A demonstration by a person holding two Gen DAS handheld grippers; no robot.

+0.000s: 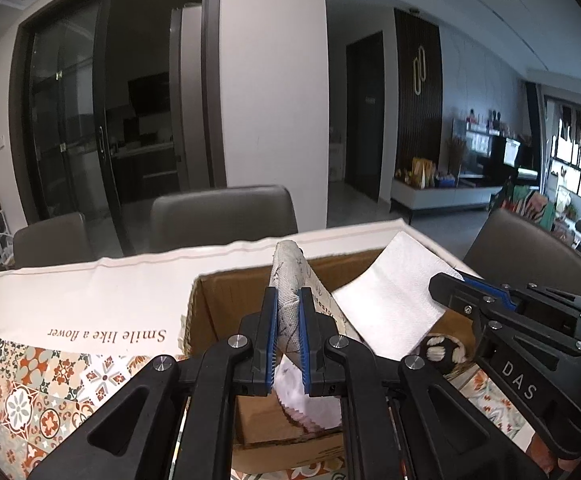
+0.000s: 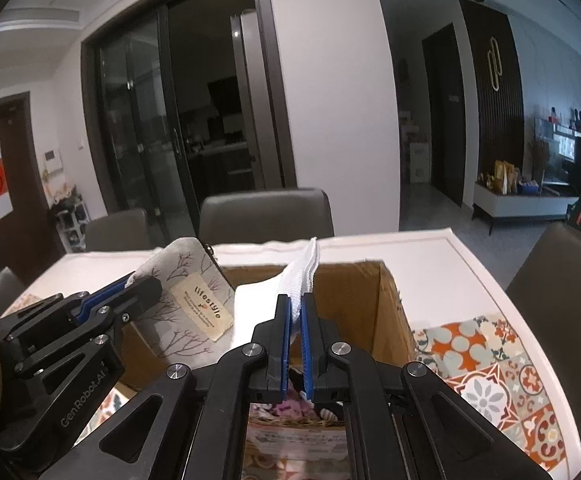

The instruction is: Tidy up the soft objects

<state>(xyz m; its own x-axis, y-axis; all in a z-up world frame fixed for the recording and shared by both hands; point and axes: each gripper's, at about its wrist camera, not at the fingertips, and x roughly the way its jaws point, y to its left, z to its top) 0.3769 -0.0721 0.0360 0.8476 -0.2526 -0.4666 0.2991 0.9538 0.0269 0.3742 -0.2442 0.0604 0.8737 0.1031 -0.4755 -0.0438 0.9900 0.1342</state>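
Note:
My left gripper [image 1: 288, 300] is shut on a grey fabric pouch [image 1: 288, 276] with a branch print and a "lifestyle" label, held upright over an open cardboard box [image 1: 226, 292]. The pouch [image 2: 188, 304] and the left gripper [image 2: 130, 286] also show in the right wrist view. My right gripper [image 2: 296, 304] is shut on a folded white cloth [image 2: 304, 272], held over the same box [image 2: 374, 296]. The cloth [image 1: 390, 296] and the right gripper [image 1: 446, 280] also show at the right of the left wrist view. Pink and patterned soft items [image 2: 290, 404] lie inside the box.
The box stands on a table with a patterned tile cloth [image 1: 30, 384] and a white edge [image 2: 430, 248]. A dark item with white patches [image 1: 444, 350] lies in the box. Grey chairs [image 1: 222, 212] stand at the table's far side and to the right [image 2: 562, 280].

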